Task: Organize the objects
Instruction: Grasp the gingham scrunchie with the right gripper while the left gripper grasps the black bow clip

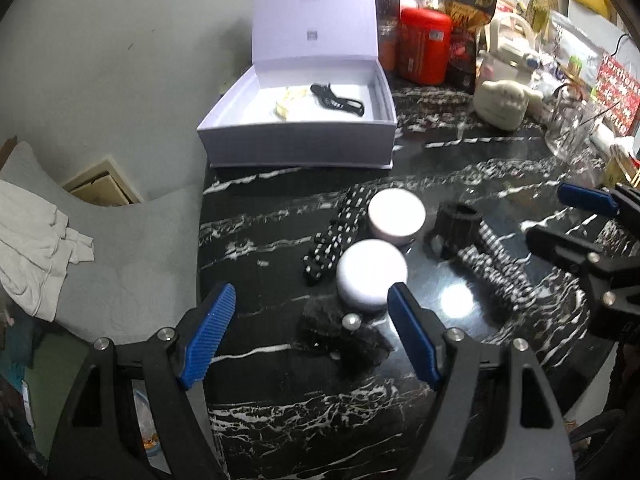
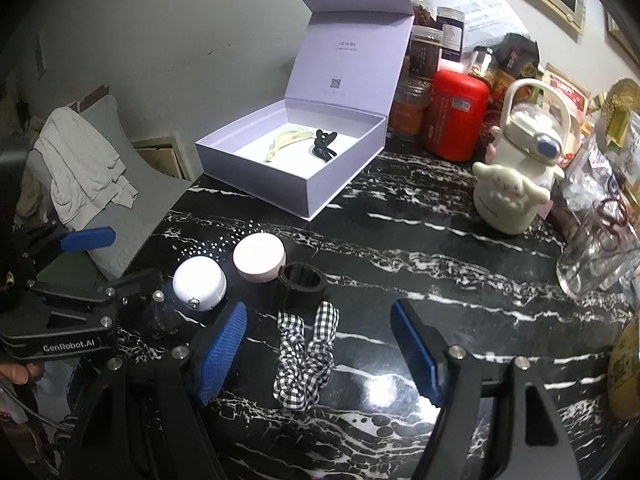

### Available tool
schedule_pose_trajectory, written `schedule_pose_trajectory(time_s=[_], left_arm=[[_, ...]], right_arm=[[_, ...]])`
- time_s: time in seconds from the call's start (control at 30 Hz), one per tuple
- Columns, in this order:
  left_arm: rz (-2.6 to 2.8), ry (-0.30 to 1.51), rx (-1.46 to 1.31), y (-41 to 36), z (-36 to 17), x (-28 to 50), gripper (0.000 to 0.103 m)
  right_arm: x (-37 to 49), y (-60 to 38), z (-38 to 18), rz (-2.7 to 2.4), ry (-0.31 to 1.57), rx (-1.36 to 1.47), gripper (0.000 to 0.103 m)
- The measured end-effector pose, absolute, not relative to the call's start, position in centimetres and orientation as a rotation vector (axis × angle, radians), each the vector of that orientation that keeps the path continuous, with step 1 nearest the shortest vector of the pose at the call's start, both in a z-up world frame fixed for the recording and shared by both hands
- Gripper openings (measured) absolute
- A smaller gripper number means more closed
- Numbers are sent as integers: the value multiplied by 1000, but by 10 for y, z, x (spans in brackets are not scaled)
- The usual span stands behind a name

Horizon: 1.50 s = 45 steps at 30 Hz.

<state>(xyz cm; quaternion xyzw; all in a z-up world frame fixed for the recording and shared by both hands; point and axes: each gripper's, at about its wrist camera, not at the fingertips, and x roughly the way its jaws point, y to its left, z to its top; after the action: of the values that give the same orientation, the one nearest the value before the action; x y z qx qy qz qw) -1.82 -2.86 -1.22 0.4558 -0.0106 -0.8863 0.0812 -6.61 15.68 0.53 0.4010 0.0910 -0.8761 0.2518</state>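
An open lavender box (image 1: 298, 144) (image 2: 288, 176) at the table's back holds a cream hair claw (image 1: 285, 104) (image 2: 282, 142) and a black hair tie (image 1: 338, 98) (image 2: 325, 146). On the black marble table lie a white round jar (image 1: 370, 274) (image 2: 199, 278), a pink-lidded jar (image 1: 396, 212) (image 2: 259, 258), a black dotted band (image 1: 340, 236), a fuzzy black clip (image 1: 340, 334), a black ring (image 2: 302, 280) and a gingham scrunchie (image 1: 494, 268) (image 2: 306, 356). My left gripper (image 1: 310, 336) is open over the fuzzy clip. My right gripper (image 2: 318, 356) is open around the scrunchie.
A red canister (image 1: 424, 46) (image 2: 456, 116), jars and snack bags stand behind the box. A cream character kettle (image 2: 516, 168) (image 1: 506, 92) and a glass pitcher (image 2: 600, 256) stand at the right. A grey cushion with white cloth (image 1: 36, 232) lies off the table's left edge.
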Motion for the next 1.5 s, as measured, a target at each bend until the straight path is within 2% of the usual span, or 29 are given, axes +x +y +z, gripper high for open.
schedule_pose_trajectory(time_s=[0.87,1.33,1.43,1.5], left_arm=[[-2705,116,1579,-30,-68,-25,78],[-2735,128,1551,-30,-69,-23,77],[-2740,127,1546,-29,-69,-22,72],[-2740,124,1539,-28,-68,-22,64]], right_arm=[[-78,148,-53,-2314,226,1194,76],[-79,150,-61,-2301,232,1228,75],[-78,150,-61,-2303,238,1225,72],[-77,151,-61,-2307,242,1223,68]])
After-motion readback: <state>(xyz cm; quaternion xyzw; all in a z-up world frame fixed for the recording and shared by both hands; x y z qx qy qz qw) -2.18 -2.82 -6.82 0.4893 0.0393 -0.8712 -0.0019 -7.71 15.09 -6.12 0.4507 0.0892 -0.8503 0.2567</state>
